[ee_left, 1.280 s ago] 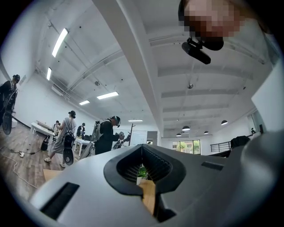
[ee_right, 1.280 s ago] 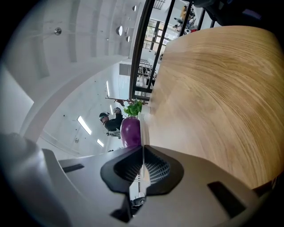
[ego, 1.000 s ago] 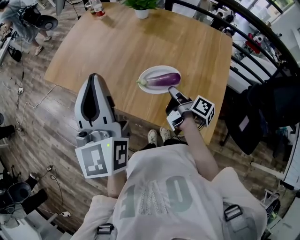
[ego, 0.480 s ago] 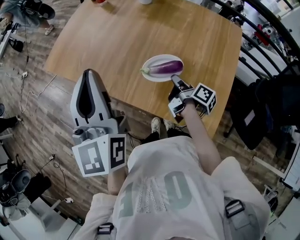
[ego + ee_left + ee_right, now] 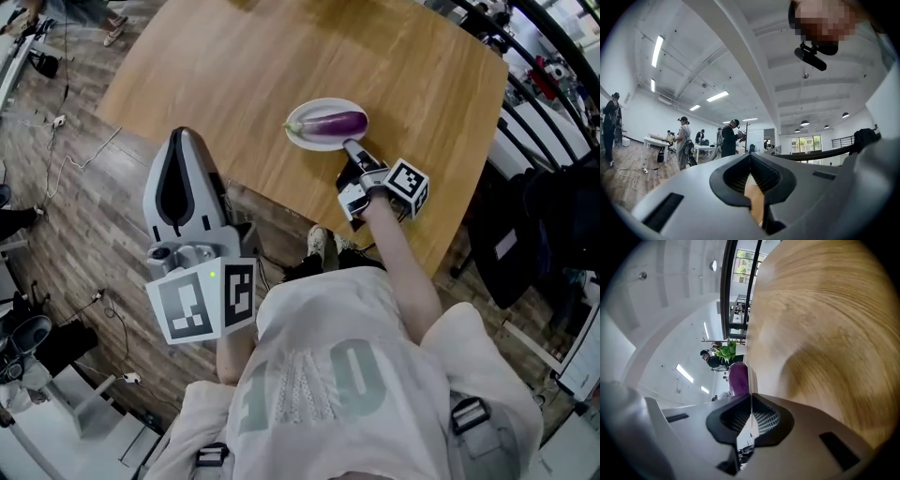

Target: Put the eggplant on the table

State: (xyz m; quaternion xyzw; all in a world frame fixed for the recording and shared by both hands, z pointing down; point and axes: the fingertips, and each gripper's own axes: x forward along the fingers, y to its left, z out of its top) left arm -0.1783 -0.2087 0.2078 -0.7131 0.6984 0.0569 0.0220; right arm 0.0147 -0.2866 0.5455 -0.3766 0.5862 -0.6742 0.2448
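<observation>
Fingers (image 5: 733, 423) on our right gripper (image 5: 349, 146) pressed together w/ nothing between, tips just near of eggplant (image 5: 333, 123) on plate (image 5: 309, 142); left gripper (image 5: 186, 137) closed too.

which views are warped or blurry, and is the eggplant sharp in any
Head view: sharp and evenly lit, the eggplant crisp on its white plate. Right gripper view: strong fisheye with a dark rim, the table grain smeared, the eggplant soft. Left gripper view: fisheye too, ceiling strip lights glaring.
</observation>
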